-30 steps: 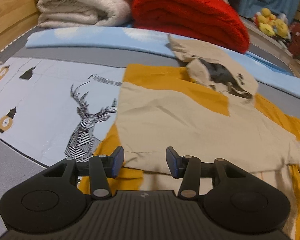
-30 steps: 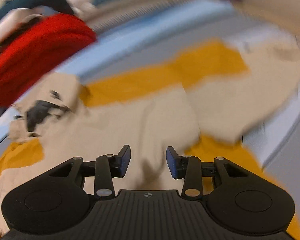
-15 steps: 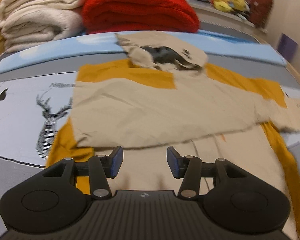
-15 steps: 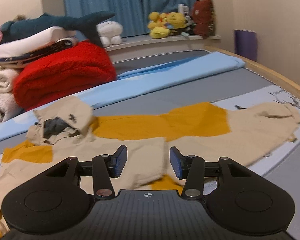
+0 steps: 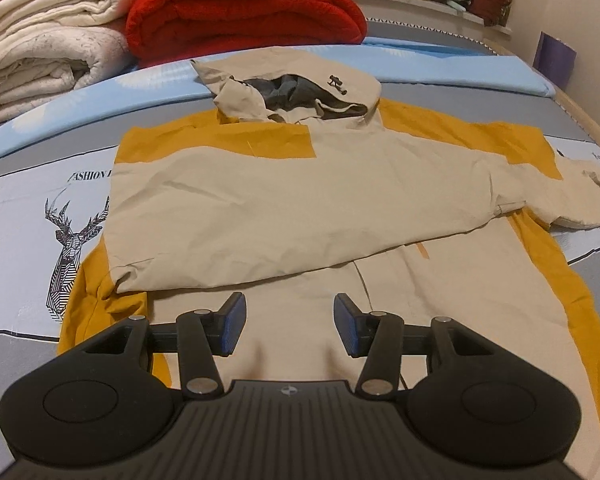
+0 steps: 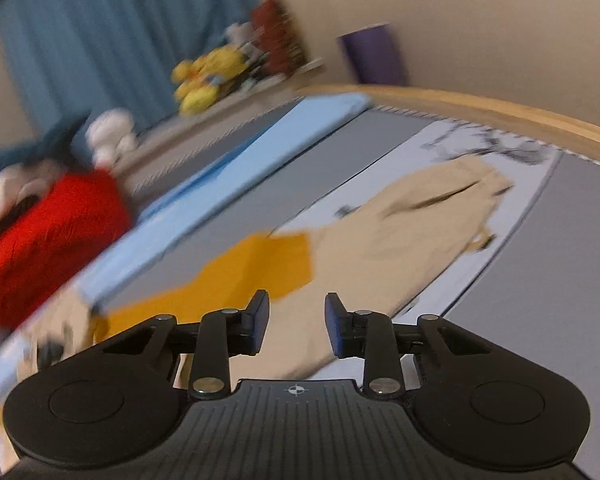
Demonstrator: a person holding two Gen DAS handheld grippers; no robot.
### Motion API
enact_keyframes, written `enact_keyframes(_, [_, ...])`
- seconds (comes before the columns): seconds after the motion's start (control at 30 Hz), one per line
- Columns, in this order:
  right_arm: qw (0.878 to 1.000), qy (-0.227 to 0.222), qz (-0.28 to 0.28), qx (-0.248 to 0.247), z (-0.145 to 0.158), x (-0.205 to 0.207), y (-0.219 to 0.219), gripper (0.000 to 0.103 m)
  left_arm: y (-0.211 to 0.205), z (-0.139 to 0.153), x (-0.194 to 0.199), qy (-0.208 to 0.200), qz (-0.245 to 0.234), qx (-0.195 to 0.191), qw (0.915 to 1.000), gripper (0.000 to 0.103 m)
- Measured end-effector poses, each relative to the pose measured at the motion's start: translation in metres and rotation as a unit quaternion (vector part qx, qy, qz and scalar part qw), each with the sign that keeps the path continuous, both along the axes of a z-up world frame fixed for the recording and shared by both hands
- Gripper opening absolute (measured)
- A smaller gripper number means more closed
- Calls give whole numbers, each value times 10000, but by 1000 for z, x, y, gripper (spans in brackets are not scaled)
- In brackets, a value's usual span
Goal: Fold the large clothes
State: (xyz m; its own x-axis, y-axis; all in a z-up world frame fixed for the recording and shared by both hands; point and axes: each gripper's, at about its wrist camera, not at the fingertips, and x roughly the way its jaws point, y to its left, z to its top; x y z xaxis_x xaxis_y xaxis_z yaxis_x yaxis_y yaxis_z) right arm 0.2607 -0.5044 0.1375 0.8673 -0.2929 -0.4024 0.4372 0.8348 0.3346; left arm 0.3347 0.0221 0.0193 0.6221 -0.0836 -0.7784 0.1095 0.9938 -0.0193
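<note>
A beige and mustard hooded jacket [image 5: 284, 200] lies spread on the bed, hood [image 5: 296, 92] at the far end, its left sleeve folded across the chest. My left gripper [image 5: 288, 330] hovers open over the jacket's lower front, nothing between its blue pads. In the blurred right wrist view, the jacket's other sleeve [image 6: 412, 232] stretches out to the right, its cuff near the bed's edge. My right gripper [image 6: 296, 324] hangs above that sleeve's mustard shoulder part. Its jaws are closing with nothing between them.
A red blanket [image 5: 244, 8] and cream blankets [image 5: 48, 52] are stacked at the bed's far end, behind a light blue strip [image 5: 460, 68]. The sheet carries a deer print [image 5: 72, 248]. A wooden bed edge [image 6: 500, 112], plush toys [image 6: 208, 76] and a purple bin [image 6: 372, 56] line the wall.
The left gripper has slid right, from the jacket's left edge to its middle. The right gripper has swung right and tilted, and its jaws have narrowed.
</note>
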Motion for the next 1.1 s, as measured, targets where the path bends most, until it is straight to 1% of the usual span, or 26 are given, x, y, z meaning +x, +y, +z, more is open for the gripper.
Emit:
enact_keyframes(0.1, [9988, -411, -246, -55, 27, -14, -33, 34, 3, -2, 2, 27, 17, 28, 10000, 54])
enact_keyframes(0.17, [9979, -551, -327, -13, 34, -19, -50, 34, 5, -3, 4, 39, 52, 38, 10000, 54])
enact_keyframes(0.23, [9977, -553, -366, 126, 29, -19, -63, 34, 7, -4, 6, 49, 95, 33, 9999, 54])
enact_keyframes(0.33, [9982, -336, -329, 375, 9, -5, -83, 34, 5, -6, 8, 65, 109, 50, 9999, 54])
enact_keyframes(0.43, [9975, -18, -305, 644, -21, 24, -100, 37, 4, -9, 8, 83, 80, 87, 9999, 54])
enact_keyframes(0.6, [9914, 357, -606, 1106, -73, 66, -131, 38, 3, -15, 10, 124, 71, 171, 9998, 54])
enact_keyframes(0.63, [9904, 393, -625, 1169, -82, 72, -135, 40, 3, -17, 11, 137, 75, 186, 9997, 54])
enact_keyframes(0.67, [9896, 441, -620, 1222, -90, 76, -138, 45, 2, -19, 11, 152, 77, 196, 9997, 54])
enact_keyframes(0.7, [9888, 563, -601, 1244, -99, 82, -142, 48, 1, -20, 12, 164, 69, 198, 9996, 54])
enact_keyframes(0.77, [9885, 702, -692, 1150, -112, 90, -148, 48, -1, -23, 12, 186, 28, 207, 9996, 54])
enact_keyframes(0.8, [9877, 653, -759, 1202, -119, 91, -154, 48, -3, -25, 12, 196, 3, 216, 9996, 54])
enact_keyframes(0.83, [9873, 504, -793, 1283, -123, 91, -157, 48, -4, -26, 12, 208, -19, 227, 9995, 54])
enact_keyframes(0.93, [9859, 161, -948, 1372, -127, 96, -167, 48, -6, -29, 14, 228, -46, 271, 9994, 54])
enact_keyframes(0.97, [9865, 129, -984, 1304, -126, 100, -170, 48, -7, -30, 14, 230, -50, 283, 9993, 54])
enact_keyframes(1.07, [9906, 208, -1035, 864, -124, 118, -175, 48, -6, -32, 16, 237, -52, 322, 9992, 54])
enact_keyframes(1.1, [9903, 193, -1110, 818, -123, 121, -178, 48, -6, -33, 17, 241, -46, 326, 9992, 54])
